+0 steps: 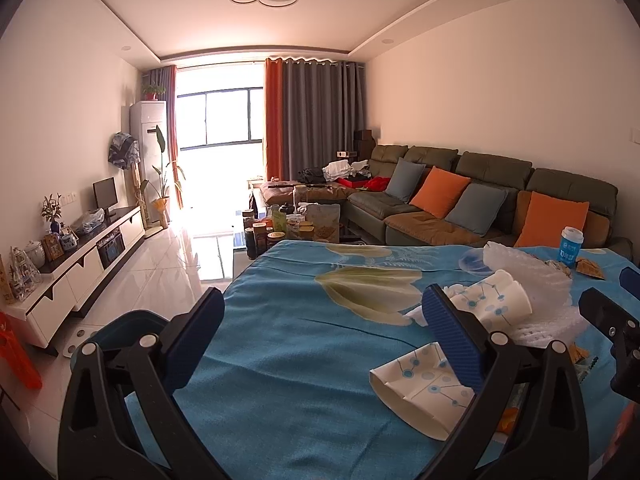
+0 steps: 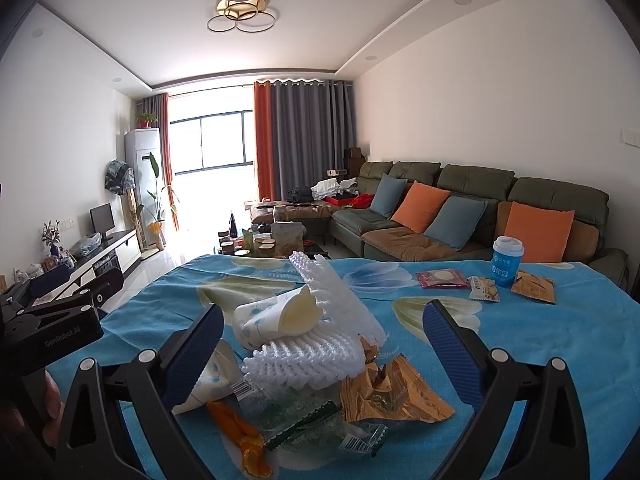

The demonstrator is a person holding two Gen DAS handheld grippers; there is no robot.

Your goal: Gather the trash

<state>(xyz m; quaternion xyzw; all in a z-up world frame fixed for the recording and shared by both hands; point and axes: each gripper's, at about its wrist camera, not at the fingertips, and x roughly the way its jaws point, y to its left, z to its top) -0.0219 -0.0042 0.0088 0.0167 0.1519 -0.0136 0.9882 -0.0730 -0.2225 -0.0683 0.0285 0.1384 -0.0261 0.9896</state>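
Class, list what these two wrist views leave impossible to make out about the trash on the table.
- Blue cup lettering: too small, both views.
- Flattened paper cup, right wrist view: partly behind a finger of the right gripper.
- Orange peel: missing from left wrist view.

The left gripper (image 1: 330,336) is held level with its two blue-padded fingers (image 1: 454,344) spread wide apart and nothing between them. The right gripper (image 2: 324,350) is likewise wide open, its fingers (image 2: 452,354) angled slightly downward and gripping nothing. The two grippers sit side by side, close together; each shows at the edge of the other's view. Part of a hand (image 2: 52,412) grips the left gripper's handle.
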